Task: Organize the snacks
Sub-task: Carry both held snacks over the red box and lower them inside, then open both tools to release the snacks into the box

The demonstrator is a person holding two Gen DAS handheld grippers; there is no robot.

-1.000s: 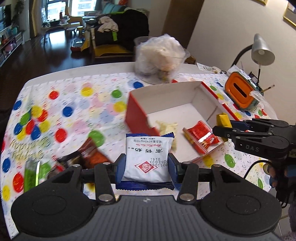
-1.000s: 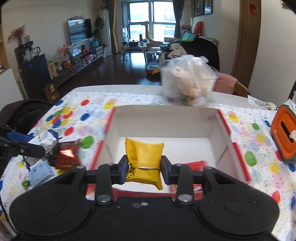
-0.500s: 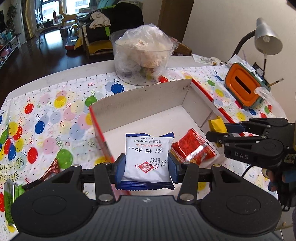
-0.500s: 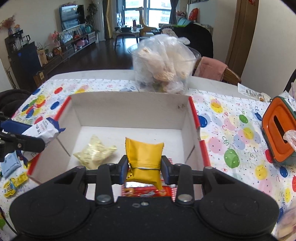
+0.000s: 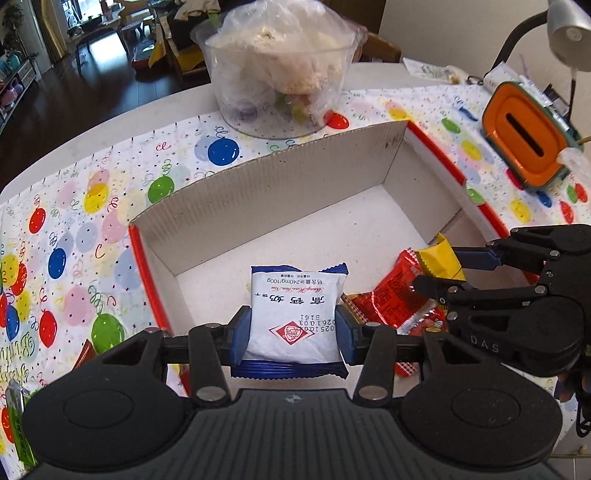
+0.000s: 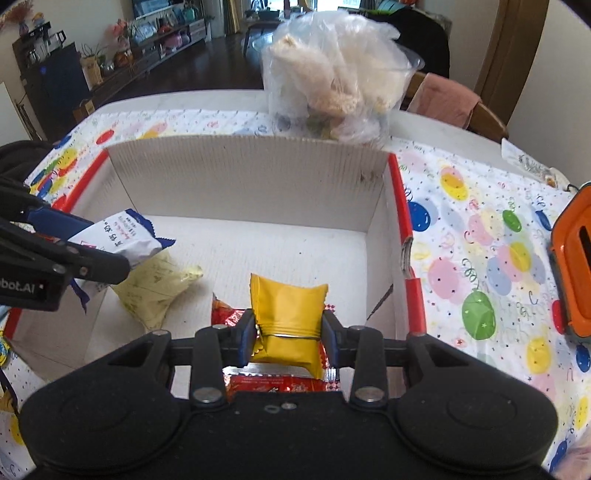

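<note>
An open white cardboard box point(image 5: 280, 184) with red edges sits on the balloon-print cloth; it also shows in the right wrist view point(image 6: 251, 181). My left gripper point(image 5: 293, 332) is shut on a white and blue snack packet point(image 5: 295, 306) and holds it over the box's near left part. My right gripper point(image 6: 288, 336) is shut on a yellow snack packet point(image 6: 286, 317) above the box's near right part. A red packet point(image 5: 399, 295) and a pale yellow packet point(image 6: 159, 288) lie inside the box.
A clear tub of bagged snacks point(image 5: 280, 62) stands behind the box. An orange container point(image 5: 524, 133) and a desk lamp point(image 5: 569, 29) are at the right. Loose packets point(image 5: 18, 424) lie on the cloth at the left.
Both grippers have moved forward and down over the box with their packets still held. The box now fills more of both views.
</note>
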